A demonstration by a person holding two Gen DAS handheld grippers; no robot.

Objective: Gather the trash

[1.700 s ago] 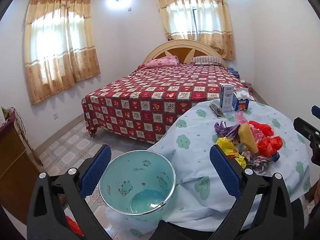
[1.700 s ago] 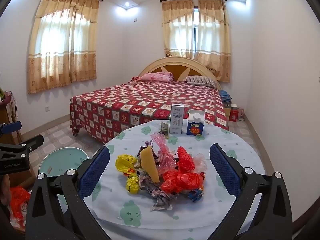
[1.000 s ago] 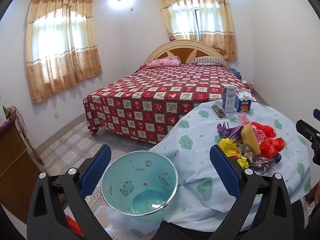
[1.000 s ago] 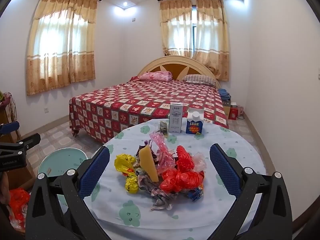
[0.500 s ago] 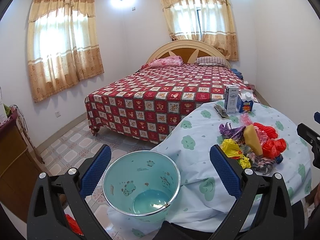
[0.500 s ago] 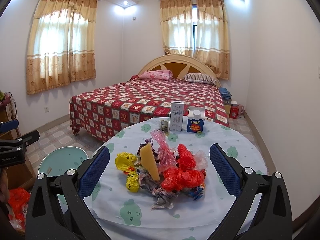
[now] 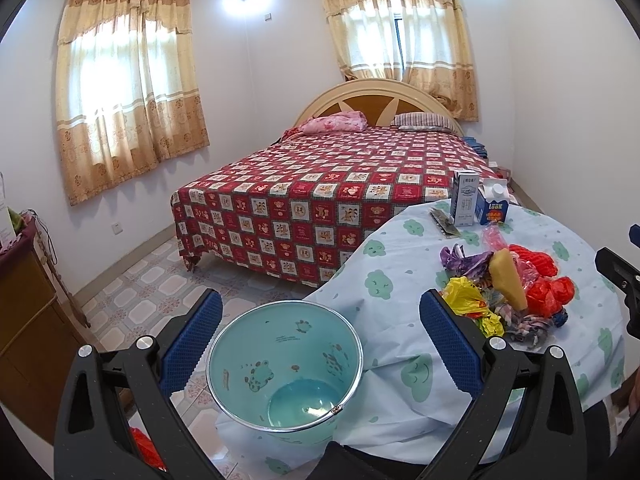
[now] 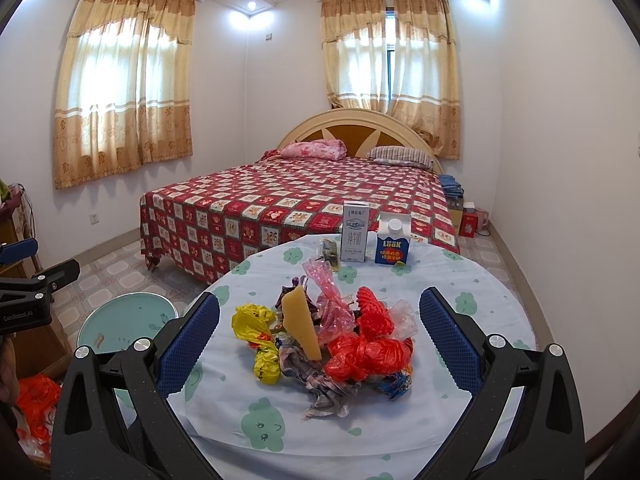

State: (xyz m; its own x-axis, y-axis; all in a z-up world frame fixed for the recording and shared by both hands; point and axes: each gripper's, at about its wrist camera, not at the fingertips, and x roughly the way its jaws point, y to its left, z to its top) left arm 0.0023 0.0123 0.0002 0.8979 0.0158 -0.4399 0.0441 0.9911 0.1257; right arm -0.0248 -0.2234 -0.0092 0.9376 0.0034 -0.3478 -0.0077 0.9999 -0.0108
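Note:
A heap of crumpled trash (image 8: 332, 336) lies on the round table's light blue cloth (image 8: 472, 320): yellow wrappers (image 8: 256, 326), red plastic bags (image 8: 368, 350), a pink bag and a tan wedge (image 8: 301, 320). My right gripper (image 8: 319, 332) hangs open above the table's near side, the heap showing between its blue pads. A pale teal bin (image 7: 286, 368) stands on the floor left of the table, empty inside. My left gripper (image 7: 320, 332) is open over the bin. The same heap (image 7: 508, 292) shows at the right in the left wrist view.
A white milk carton (image 8: 354, 238) and a blue carton (image 8: 394, 244) stand at the table's far edge, with a dark wrapper (image 8: 329, 252) beside them. A bed with a red checked cover (image 8: 300, 200) fills the room behind. A wooden cabinet (image 7: 24, 320) stands left; an orange bag (image 8: 34, 400) lies on the floor.
Both views have drifted only slightly; the bin and the heap sit a touch further right in the left wrist view. Both grippers stay open and nothing has been picked up.

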